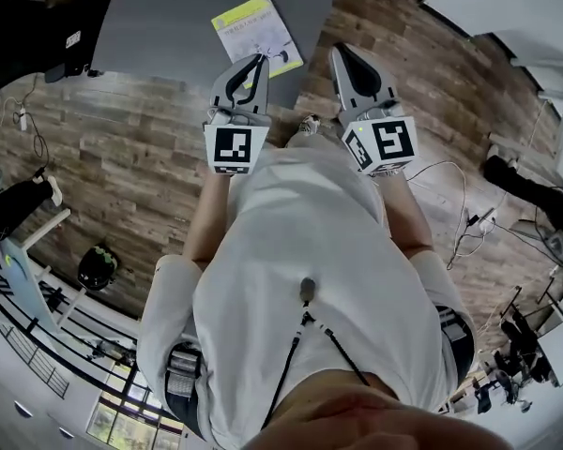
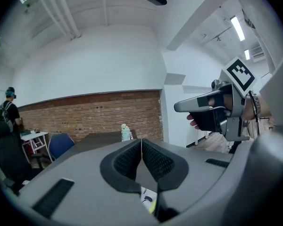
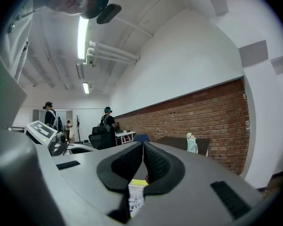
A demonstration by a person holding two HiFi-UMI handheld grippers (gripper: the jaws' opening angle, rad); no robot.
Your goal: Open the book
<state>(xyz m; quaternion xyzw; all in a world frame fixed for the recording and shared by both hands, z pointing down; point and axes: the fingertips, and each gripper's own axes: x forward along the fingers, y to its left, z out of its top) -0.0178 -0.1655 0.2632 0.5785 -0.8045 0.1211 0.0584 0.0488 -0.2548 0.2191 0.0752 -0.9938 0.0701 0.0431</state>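
- Book lay beyond both grippers; nearest the person, left gripper and right gripper had jaws pressed together, empty.
- Farther, on the table, it lay closed, long axis near-right to far-left, left gripper nearer its near edge.

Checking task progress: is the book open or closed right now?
Closed: the book lies flat on the grey table, one cover facing up, no pages spread.
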